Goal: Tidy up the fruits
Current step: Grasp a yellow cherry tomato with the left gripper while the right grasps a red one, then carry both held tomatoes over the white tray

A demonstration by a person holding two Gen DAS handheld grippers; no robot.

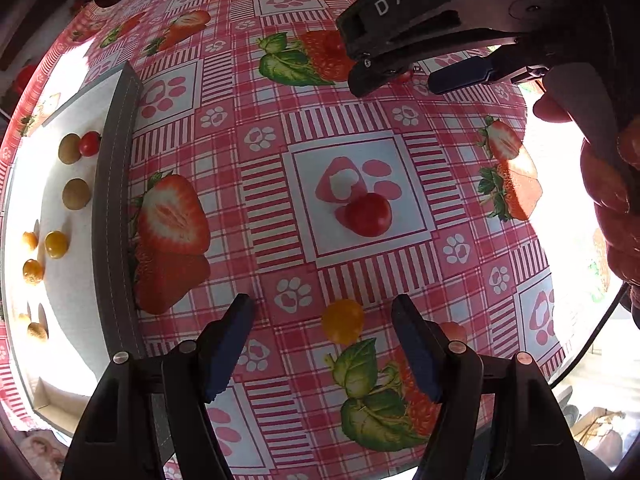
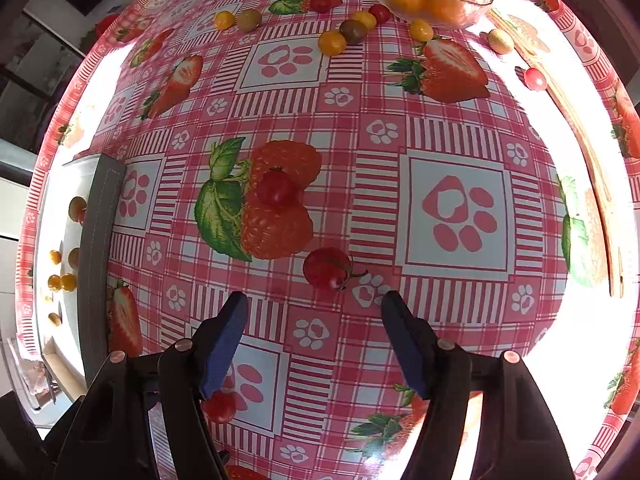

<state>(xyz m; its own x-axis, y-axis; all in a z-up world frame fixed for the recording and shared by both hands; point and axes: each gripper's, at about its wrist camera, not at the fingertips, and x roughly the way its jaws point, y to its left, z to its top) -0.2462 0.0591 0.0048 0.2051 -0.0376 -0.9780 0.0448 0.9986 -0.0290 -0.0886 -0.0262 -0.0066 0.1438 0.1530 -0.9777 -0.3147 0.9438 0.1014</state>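
Note:
My left gripper [image 1: 322, 308] is open above the strawberry-print tablecloth, with a yellow cherry tomato [image 1: 343, 321] between its fingers and a red cherry tomato [image 1: 368, 215] ahead. My right gripper [image 2: 314, 304] is open and empty; it also shows in the left wrist view [image 1: 404, 80] at upper right. A red tomato with a stem [image 2: 326, 268] lies just ahead of it, another red tomato [image 2: 276, 188] farther on, and a third [image 2: 219, 406] beside its left finger. A white tray [image 1: 72, 292] at the left holds several sorted yellow, green and red tomatoes.
A glass bowl [image 2: 476, 4] of orange fruit stands at the far right. Several loose yellow, green and red tomatoes [image 2: 332, 43] lie near it. A wooden board [image 2: 580, 132] lies along the right edge. The tray's grey rim [image 1: 114, 216] stands between tray and cloth.

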